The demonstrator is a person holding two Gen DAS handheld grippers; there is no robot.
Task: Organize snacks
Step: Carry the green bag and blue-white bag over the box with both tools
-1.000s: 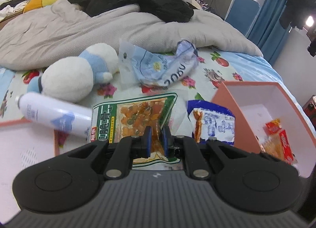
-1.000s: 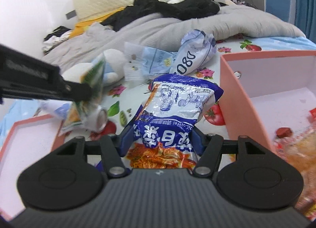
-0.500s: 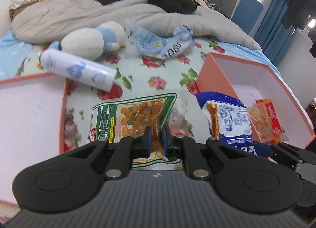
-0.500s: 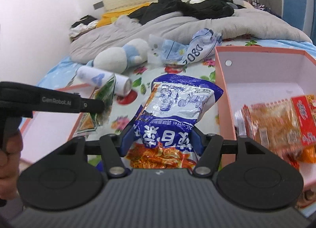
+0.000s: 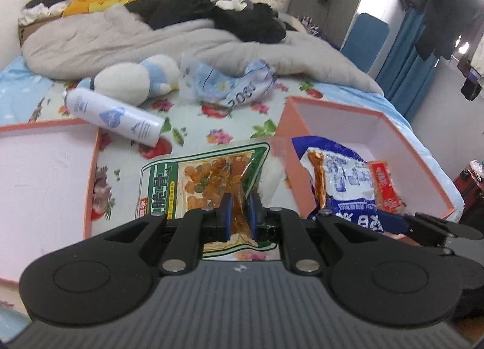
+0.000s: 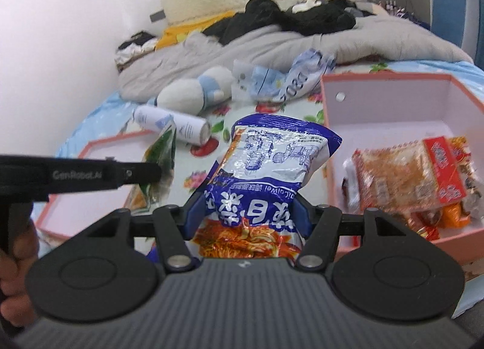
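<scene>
Your left gripper [image 5: 240, 212] is clamped narrow on the green snack packet [image 5: 208, 181] and your right gripper [image 6: 246, 215] grips the blue noodle bag [image 6: 272, 164], both held beside the pink box [image 6: 329, 149].

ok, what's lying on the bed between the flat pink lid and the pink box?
Nothing on the floral sheet between lid and box; the white spray can lies just behind the gap. Left wrist view, though the held green packet covers the near part.

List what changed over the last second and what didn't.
Both tools drew back from the bed, carrying their packets: the left tool grips the green snack packet, the right tool the blue noodle bag. Pink box, spray can and plush toy stayed put.
</scene>
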